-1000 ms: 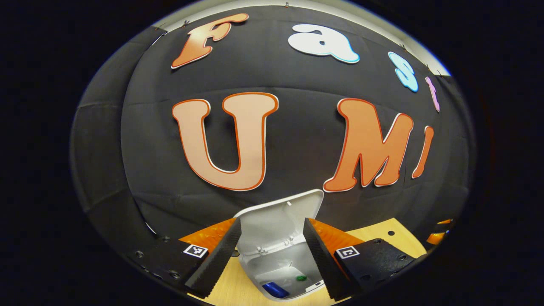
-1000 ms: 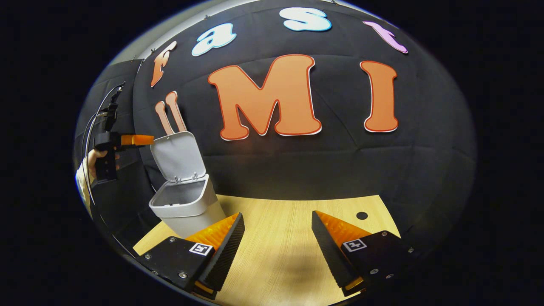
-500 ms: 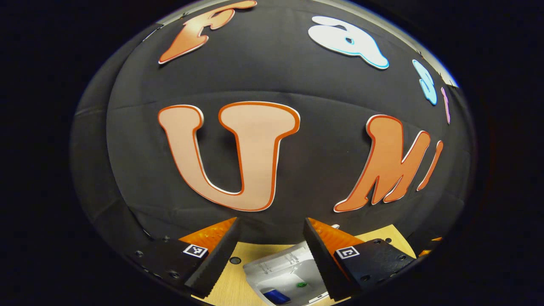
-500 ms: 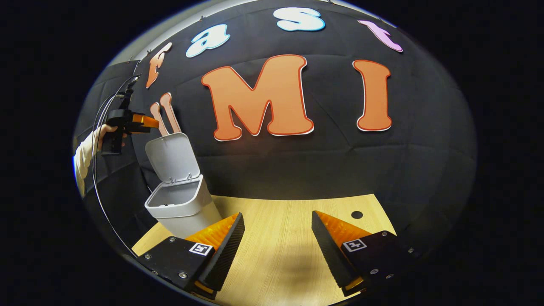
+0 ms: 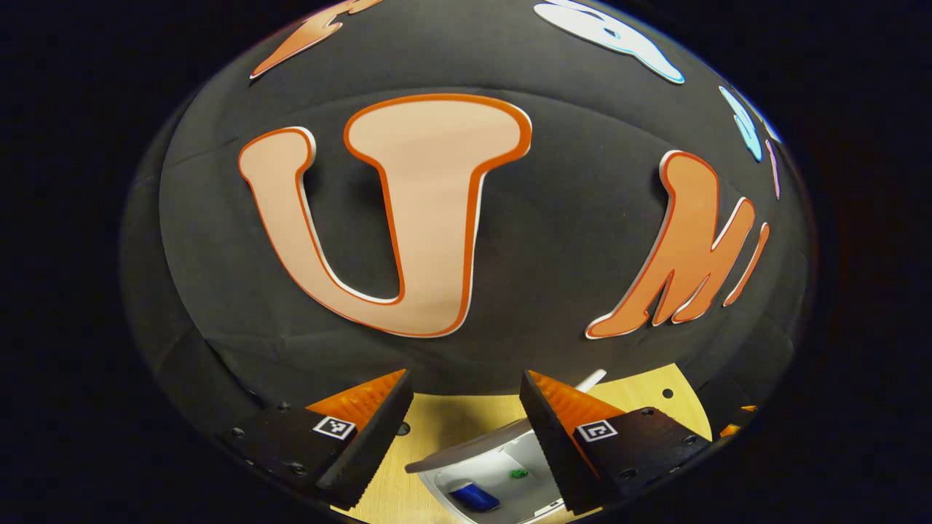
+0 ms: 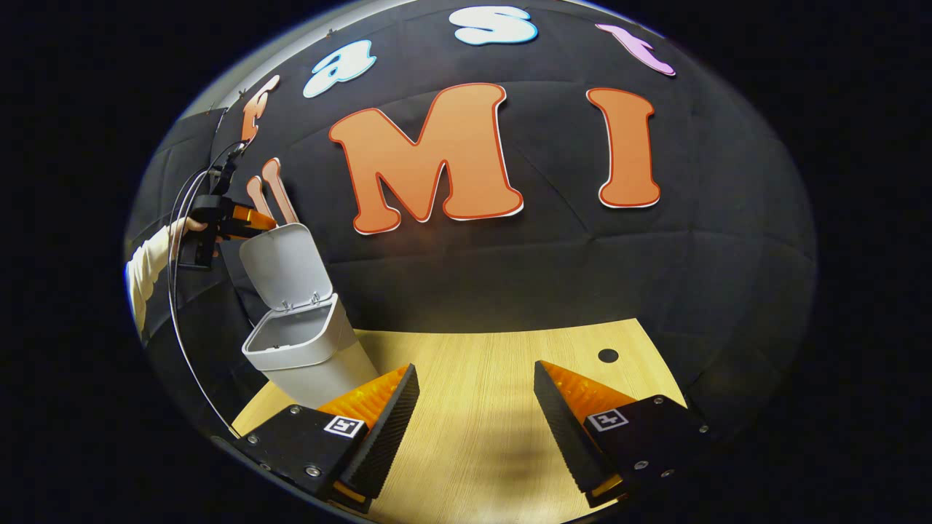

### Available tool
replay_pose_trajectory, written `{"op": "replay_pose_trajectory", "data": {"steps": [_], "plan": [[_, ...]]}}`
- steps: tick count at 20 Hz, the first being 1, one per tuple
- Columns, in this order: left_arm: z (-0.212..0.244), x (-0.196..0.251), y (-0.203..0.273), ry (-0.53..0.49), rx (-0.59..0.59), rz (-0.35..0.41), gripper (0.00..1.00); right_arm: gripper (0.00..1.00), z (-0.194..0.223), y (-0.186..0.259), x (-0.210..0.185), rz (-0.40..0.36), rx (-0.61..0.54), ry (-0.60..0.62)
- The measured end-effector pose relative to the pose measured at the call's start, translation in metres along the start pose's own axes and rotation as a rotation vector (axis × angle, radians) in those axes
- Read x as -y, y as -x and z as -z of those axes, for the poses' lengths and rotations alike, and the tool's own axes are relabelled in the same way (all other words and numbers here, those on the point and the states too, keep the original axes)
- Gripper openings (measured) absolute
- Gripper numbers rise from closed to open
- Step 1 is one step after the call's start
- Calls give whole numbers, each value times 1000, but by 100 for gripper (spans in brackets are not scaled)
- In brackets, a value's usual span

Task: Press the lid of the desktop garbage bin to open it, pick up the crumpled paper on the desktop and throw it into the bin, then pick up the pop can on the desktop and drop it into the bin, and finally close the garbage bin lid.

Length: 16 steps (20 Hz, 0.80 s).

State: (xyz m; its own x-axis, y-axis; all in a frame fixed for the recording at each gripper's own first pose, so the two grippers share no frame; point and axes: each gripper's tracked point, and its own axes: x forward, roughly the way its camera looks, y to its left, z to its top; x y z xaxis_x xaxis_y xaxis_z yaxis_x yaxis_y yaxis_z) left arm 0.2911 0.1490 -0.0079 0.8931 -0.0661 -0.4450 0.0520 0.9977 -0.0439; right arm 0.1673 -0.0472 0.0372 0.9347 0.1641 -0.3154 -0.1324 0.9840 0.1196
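The white bin (image 6: 309,356) stands on the left of the wooden table (image 6: 495,378) with its lid (image 6: 285,263) raised. In the right gripper view, my left gripper (image 6: 244,217), held by a hand with a white sleeve (image 6: 145,262), sits at the lid's top edge. In the left gripper view, my left gripper (image 5: 466,386) is open above the lid (image 5: 466,451), which I see nearly edge-on. Below it, inside the bin (image 5: 502,466), lie the blue pop can (image 5: 473,498) and a small green speck (image 5: 518,474). My right gripper (image 6: 473,415) is open over bare table.
The black cloth wall rises close behind the bin. A small dark hole (image 6: 607,356) marks the table at the far right. The table's left corner lies just in front of the bin.
My left gripper has risen and moved forward from facing the lid's inner side to its top edge. The lid now shows edge-on beneath it. The right gripper barely shifted.
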Motion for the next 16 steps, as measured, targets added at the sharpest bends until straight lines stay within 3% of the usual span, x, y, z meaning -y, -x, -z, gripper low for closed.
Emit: {"op": "replay_pose_trajectory", "data": {"steps": [2,3,4,16], "plan": [[8,5,2,-1,-2,14,94,95,1,0,-2,-1,-2,-4],[15,5,4,-8,-14,14,94,100,1,0,-3,-5,-4,-6],[22,5,4,-13,-23,12,94,95,2,0,-5,-10,-2,-7],[123,45,22,-23,-135,83,95,95,12,4,-22,-55,-26,-14]]}}
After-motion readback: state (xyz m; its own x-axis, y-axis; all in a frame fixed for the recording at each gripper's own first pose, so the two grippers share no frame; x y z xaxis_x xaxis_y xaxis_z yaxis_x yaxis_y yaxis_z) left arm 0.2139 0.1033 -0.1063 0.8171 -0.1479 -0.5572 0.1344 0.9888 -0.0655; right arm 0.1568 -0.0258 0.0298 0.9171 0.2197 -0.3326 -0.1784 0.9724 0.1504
